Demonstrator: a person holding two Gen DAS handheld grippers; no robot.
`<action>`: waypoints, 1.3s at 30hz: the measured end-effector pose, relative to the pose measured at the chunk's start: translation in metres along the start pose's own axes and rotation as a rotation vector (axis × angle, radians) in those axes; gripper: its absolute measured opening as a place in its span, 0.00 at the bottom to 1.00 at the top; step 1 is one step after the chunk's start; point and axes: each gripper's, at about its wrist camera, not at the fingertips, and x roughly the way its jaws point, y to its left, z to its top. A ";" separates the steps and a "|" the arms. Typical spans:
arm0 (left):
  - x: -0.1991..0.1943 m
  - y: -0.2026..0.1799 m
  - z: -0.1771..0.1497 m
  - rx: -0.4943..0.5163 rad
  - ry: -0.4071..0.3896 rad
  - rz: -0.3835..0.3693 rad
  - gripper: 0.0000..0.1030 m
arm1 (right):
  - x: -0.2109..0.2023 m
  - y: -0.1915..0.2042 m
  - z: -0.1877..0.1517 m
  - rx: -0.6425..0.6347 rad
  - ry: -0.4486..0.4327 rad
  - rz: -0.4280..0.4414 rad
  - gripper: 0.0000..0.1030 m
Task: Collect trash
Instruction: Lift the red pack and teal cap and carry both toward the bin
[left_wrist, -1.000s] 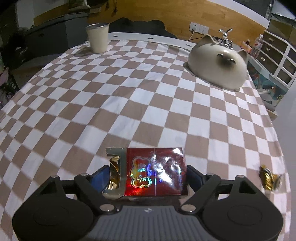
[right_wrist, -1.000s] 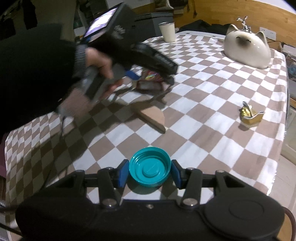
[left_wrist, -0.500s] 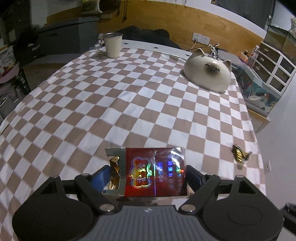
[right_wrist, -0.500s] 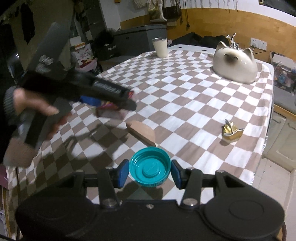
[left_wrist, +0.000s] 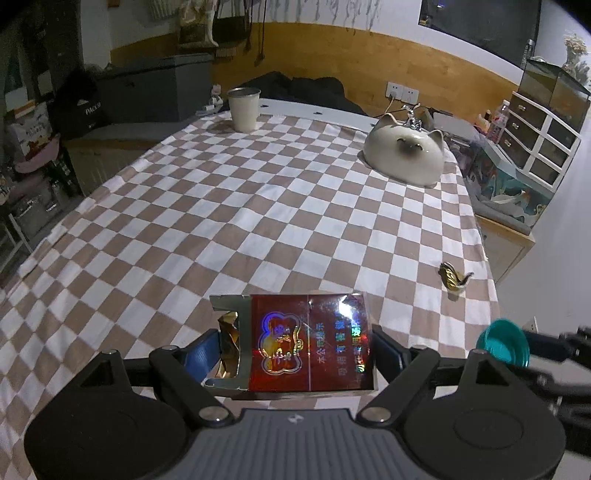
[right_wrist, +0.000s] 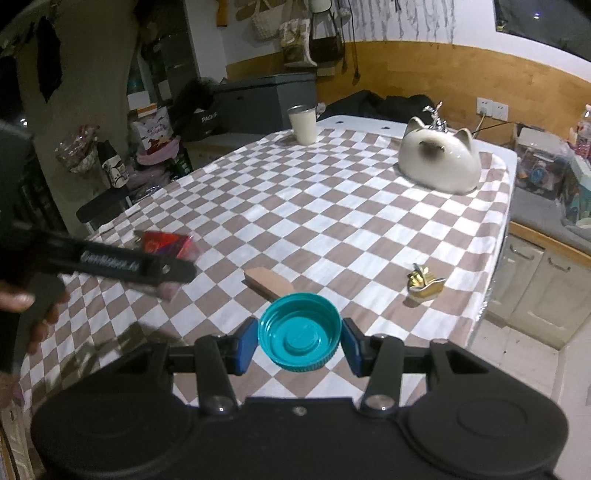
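Note:
My left gripper (left_wrist: 295, 354) is shut on a red holographic cigarette pack (left_wrist: 306, 343) with gold foil at its open end, held above the checkered table. The pack also shows in the right wrist view (right_wrist: 168, 243), above the table's left part. My right gripper (right_wrist: 299, 343) is shut on a teal bottle cap (right_wrist: 300, 332), held above the table's near edge. The cap also shows in the left wrist view (left_wrist: 502, 341). A crumpled gold foil wrapper (right_wrist: 424, 284) lies on the cloth near the right edge; it also shows in the left wrist view (left_wrist: 454, 278).
A cat-shaped ceramic dish (left_wrist: 404, 155) sits at the far right and a metal cup (left_wrist: 243, 109) at the far left of the checkered tablecloth (left_wrist: 221, 206). A fold in the cloth (right_wrist: 267, 282) rises near the cap. Drawers (left_wrist: 535, 140) stand to the right.
Both grippers have risen and pulled back from the table, each still holding its item. The right gripper with the cap has come into the left wrist view.

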 end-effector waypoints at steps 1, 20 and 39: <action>-0.005 -0.001 -0.003 0.003 -0.006 0.001 0.83 | -0.003 0.000 0.000 0.000 -0.003 -0.003 0.48; -0.072 -0.008 -0.045 0.001 -0.060 -0.048 0.83 | -0.067 0.014 -0.004 0.007 -0.053 -0.082 0.48; -0.081 -0.055 -0.051 0.085 -0.057 -0.180 0.83 | -0.127 -0.011 -0.033 0.128 -0.093 -0.225 0.48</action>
